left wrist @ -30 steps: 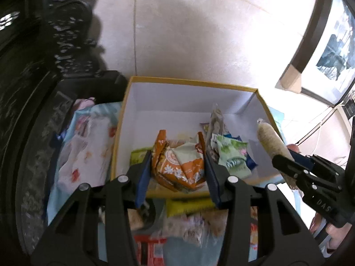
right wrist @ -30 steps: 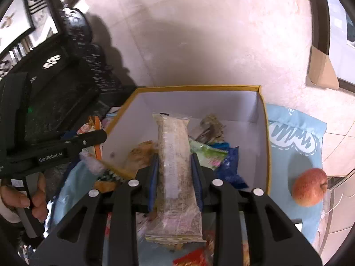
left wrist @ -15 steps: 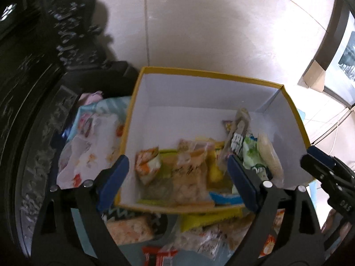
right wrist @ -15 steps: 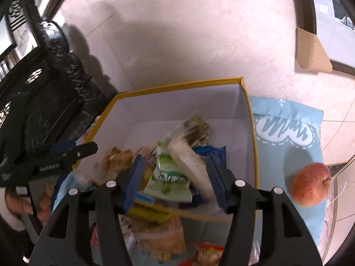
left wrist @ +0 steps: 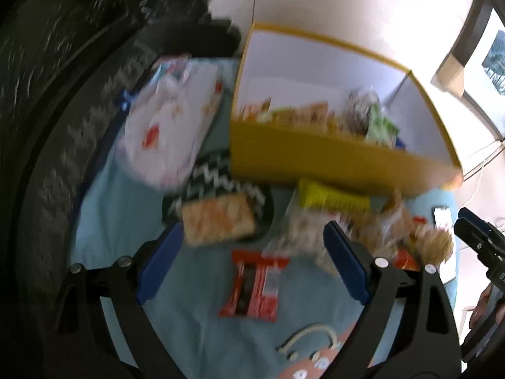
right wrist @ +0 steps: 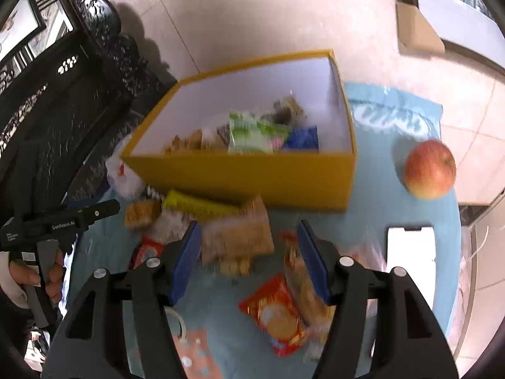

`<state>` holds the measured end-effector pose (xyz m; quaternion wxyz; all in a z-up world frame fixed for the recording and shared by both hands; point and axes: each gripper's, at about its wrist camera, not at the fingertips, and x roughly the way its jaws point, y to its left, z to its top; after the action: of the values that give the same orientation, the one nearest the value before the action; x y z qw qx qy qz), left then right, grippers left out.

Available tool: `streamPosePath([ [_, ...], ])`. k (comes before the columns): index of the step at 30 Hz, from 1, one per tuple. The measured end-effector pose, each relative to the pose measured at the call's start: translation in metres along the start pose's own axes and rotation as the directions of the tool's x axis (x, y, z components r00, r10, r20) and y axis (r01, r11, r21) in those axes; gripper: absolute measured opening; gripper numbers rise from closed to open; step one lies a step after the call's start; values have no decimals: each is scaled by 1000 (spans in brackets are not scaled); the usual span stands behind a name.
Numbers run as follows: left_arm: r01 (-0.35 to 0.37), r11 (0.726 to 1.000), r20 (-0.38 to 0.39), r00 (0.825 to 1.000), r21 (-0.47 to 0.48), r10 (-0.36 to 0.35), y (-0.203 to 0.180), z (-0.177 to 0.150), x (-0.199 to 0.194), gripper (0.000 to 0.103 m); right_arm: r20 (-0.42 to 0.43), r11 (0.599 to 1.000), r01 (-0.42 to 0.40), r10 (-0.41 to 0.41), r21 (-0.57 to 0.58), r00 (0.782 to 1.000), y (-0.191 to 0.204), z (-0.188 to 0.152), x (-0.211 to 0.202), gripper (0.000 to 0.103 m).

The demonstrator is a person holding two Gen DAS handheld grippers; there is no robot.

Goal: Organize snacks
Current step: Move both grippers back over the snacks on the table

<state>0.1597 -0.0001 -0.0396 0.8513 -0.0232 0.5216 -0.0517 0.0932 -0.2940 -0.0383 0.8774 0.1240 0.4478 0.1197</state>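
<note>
A yellow box [left wrist: 331, 154] [right wrist: 252, 173] with white inner walls holds several snack packets, among them a green one [right wrist: 255, 134]. My left gripper [left wrist: 252, 262] is open and empty above the blue cloth, over a red packet [left wrist: 252, 284] and an orange cracker pack [left wrist: 217, 219]. My right gripper [right wrist: 249, 257] is open and empty over a brown biscuit pack [right wrist: 240, 233]. A red-orange packet [right wrist: 277, 312] lies below it. A yellow-green bar [left wrist: 333, 197] [right wrist: 195, 205] lies against the box front.
A white plastic bag [left wrist: 170, 126] lies left of the box. An apple [right wrist: 429, 169] and a phone [right wrist: 410, 252] lie on the blue cloth [right wrist: 378, 189] at right. Dark carved furniture [right wrist: 63, 94] stands at left. A cardboard box [right wrist: 416, 31] sits on the tiled floor.
Both grippers let their snacks go into the box, opened wide, and pulled back and down over the loose snacks in front of the box.
</note>
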Motion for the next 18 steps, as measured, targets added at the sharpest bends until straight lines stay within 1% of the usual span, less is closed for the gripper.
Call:
streamPosePath([
  [6,-8,1000,-54,999,4,9,3,-33,7,92,-47,1000,9,-10,-11,999,1,-31,-4,63],
  [9,-18,1000,-87,996,13,19,3,-47,18,92,-87,998,24,-29,-58,996,5,-48,1,63],
  [14,-27,999,-138,990,16,29,2,-60,40,92,-138,993,29,-45,-116,989,11,-71,14,63],
  [18,-23,1000,-167,986,15,26,1,-66,55,92,-169,990,36,-60,-138,984,7,-78,29,63],
])
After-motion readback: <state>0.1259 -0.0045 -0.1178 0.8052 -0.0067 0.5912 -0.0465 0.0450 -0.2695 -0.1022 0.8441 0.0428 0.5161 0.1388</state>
